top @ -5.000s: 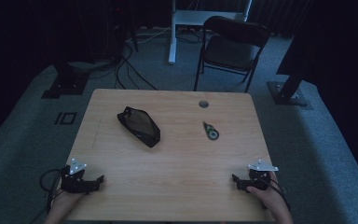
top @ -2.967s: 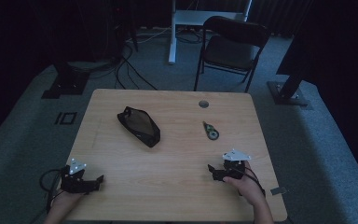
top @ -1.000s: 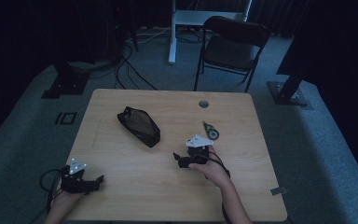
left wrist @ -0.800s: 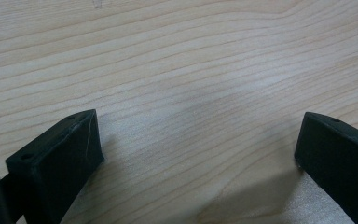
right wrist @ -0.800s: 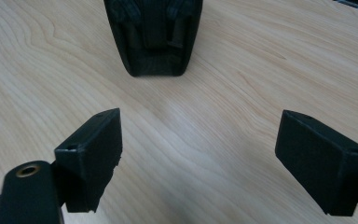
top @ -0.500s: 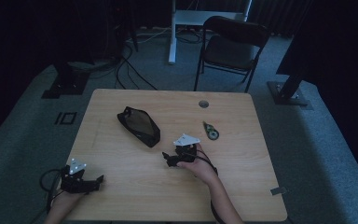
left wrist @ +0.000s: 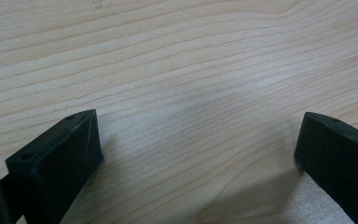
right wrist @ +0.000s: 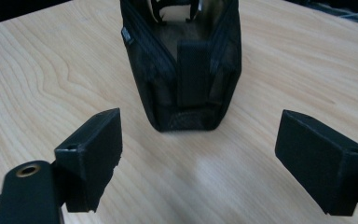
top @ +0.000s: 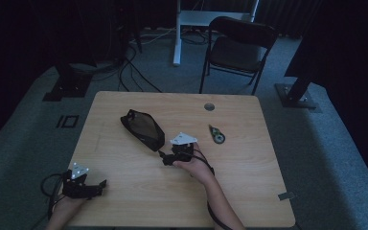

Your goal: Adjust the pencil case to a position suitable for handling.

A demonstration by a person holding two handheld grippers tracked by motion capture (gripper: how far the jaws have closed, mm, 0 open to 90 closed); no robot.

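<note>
The right gripper (right wrist: 198, 158) hangs with its jaws spread wide and nothing between them, low over the pale wooden table (right wrist: 37, 70). Just ahead of it lies the black mesh zip pouch (right wrist: 184, 70), apart from both jaws. The left gripper (left wrist: 198, 154) rests wide open on bare wood.

Black mesh pouch (top: 143, 130) on the wooden table (top: 249, 191)

The pouch lies on its side, left of the table's middle, long axis running diagonally from the far left toward the near right. It is dark, with see-through mesh walls, zip edging and a flat black strap (right wrist: 193, 72) down its near end. Its narrow near end (right wrist: 186, 116) faces the right gripper (top: 165, 158), just short of the spread jaws, apart from them.
</note>
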